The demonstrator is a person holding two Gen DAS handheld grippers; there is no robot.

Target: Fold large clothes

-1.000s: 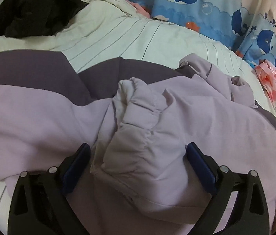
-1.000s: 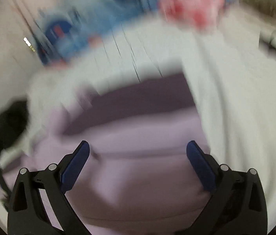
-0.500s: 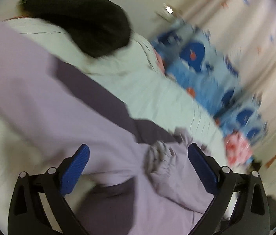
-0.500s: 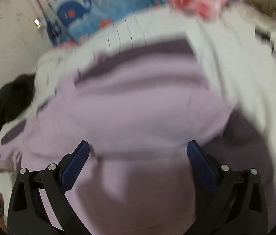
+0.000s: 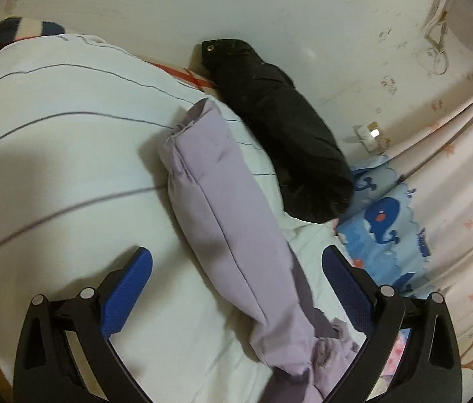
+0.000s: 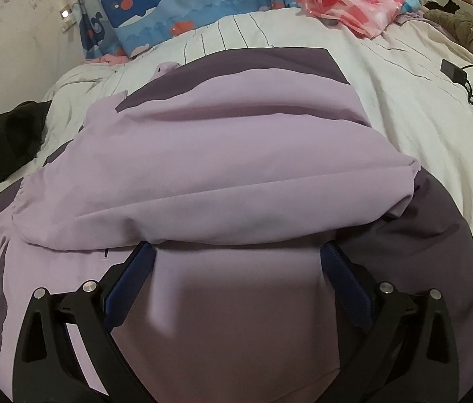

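Left gripper (image 5: pixel 236 268) swung off the jacket body toward the wall; jaws spread, holding nothing, lilac sleeve (image 5: pixel 223 208) lying between them. Right gripper (image 6: pixel 238 262) also spread over the lilac jacket (image 6: pixel 236 154) on the striped duvet (image 6: pixel 421 100). Risk: unpinned folded flap slips open.

**Colours and patterns**

The jacket (image 6: pixel 236 168) is coloured pale lilac with dark purple panels. The sheet (image 5: pixel 51 134) is white, lined with thin grey stripes. The pillow (image 6: pixel 169 3) is printed with blue whales. A black garment (image 5: pixel 280 127) and pink bag (image 6: pixel 353 3) are seen.
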